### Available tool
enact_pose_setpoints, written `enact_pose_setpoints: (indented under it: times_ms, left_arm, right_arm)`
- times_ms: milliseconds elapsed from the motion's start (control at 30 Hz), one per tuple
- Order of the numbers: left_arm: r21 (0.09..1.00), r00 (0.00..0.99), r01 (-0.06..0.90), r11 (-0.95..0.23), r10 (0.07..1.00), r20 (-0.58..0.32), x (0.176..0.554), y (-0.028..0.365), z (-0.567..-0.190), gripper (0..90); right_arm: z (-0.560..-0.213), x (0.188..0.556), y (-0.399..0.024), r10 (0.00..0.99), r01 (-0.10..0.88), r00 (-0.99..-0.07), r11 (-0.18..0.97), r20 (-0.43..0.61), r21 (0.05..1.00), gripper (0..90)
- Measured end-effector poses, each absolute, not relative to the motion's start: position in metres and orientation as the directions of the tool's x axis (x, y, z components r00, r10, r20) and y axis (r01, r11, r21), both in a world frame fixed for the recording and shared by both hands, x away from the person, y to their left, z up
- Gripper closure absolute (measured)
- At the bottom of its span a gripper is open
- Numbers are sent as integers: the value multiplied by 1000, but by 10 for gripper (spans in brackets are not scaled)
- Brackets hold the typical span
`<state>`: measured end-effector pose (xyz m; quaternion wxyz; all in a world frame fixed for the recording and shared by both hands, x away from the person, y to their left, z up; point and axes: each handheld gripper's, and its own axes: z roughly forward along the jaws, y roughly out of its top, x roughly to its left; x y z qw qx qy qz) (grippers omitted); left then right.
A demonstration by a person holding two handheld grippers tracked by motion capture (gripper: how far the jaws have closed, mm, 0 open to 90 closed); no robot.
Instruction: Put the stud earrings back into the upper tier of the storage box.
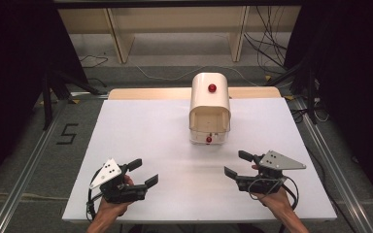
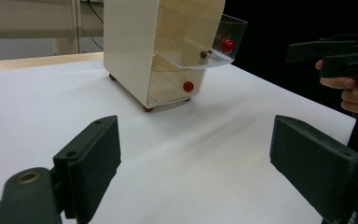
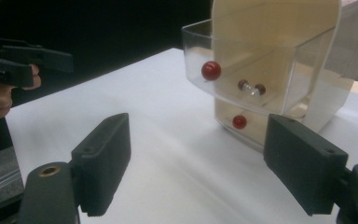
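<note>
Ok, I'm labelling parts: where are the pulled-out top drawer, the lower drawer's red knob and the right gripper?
top drawer (image 3: 261,88), right gripper view, clear front wall
lower red knob (image 2: 188,86), left gripper view, knob face
right gripper (image 1: 238,163), high view, between fingertips

My counter (image 1: 141,145) is a white, matte board lying on a light wooden top whose far edge shows behind it; the board is plain and unmarked. Directly on it, toward the far middle, stands a cream drawer box (image 1: 209,92) on small red feet; its upper clear drawer (image 2: 200,44) is pulled out, the lower one (image 2: 175,86) pushed in.
</note>
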<state>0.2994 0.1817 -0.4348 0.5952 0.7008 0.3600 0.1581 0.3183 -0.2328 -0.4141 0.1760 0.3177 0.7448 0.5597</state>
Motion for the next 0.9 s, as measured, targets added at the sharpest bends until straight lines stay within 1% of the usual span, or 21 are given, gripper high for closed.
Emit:
enact_pose_setpoints:
  times_ms: [300,633,900]
  left_arm:
    - [946,699,322,-37,683,-211,299,181,-435,158]
    - [947,705,316,-52,682,-197,299,180,-435,157]
    - [947,709,315,-58,678,-195,299,179,-436,157]
  right_arm:
    - [-423,313,-245,696,278,-713,163,89,947,231]
    - [-434,305,-261,714,309,-688,123,132,943,230]
    - [-438,303,-262,717,311,-686,141,119,940,230]
